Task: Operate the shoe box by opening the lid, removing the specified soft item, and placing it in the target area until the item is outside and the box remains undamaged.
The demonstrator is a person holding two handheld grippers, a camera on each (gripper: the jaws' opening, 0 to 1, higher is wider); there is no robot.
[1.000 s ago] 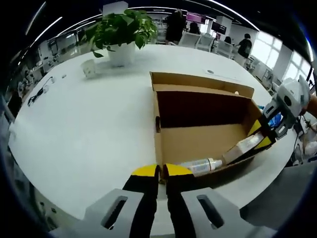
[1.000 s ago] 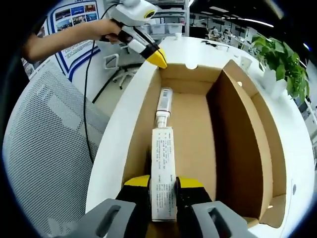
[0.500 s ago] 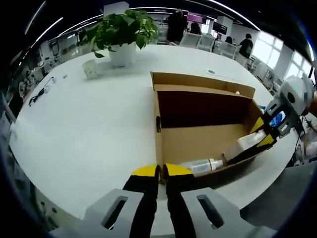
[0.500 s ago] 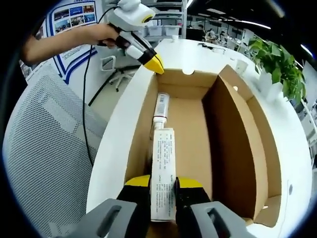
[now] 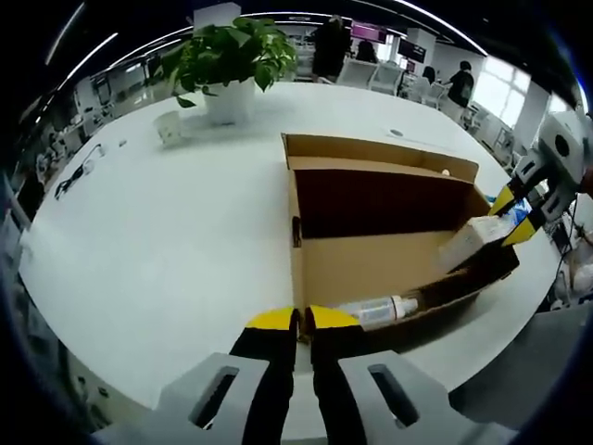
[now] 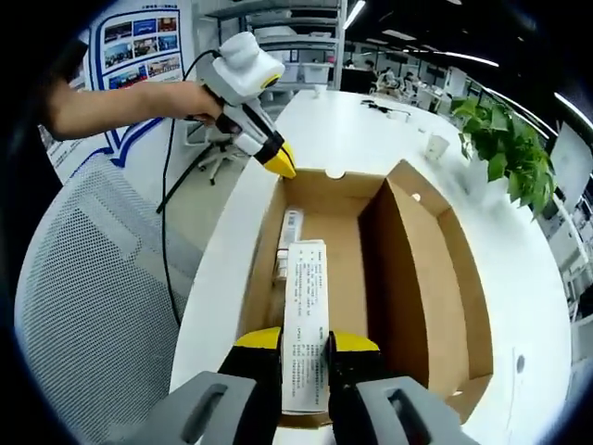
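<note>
An open brown shoe box (image 5: 371, 264) (image 6: 408, 278) lies on the white table (image 5: 139, 232), its lid (image 5: 375, 153) folded up along the far side. My left gripper (image 5: 301, 320) is shut on the box's near end wall; in the right gripper view it (image 6: 281, 167) sits at the box's far corner, held by a hand. My right gripper (image 6: 304, 348) (image 5: 512, 218) is shut on a slim white carton (image 6: 305, 315) (image 5: 471, 241), held above the box's rim. A clear bottle with a white cap (image 5: 375, 309) (image 6: 288, 236) lies on the box floor.
A potted plant (image 5: 227, 56) (image 6: 505, 144) and a small white cup (image 5: 167, 128) (image 6: 434, 145) stand further along the table. A grey mesh chair (image 6: 83, 306) is beside the table edge. People sit in the office behind.
My right gripper has lifted the white carton up from the box floor to above the rim. The left gripper has stayed on the box's end wall.
</note>
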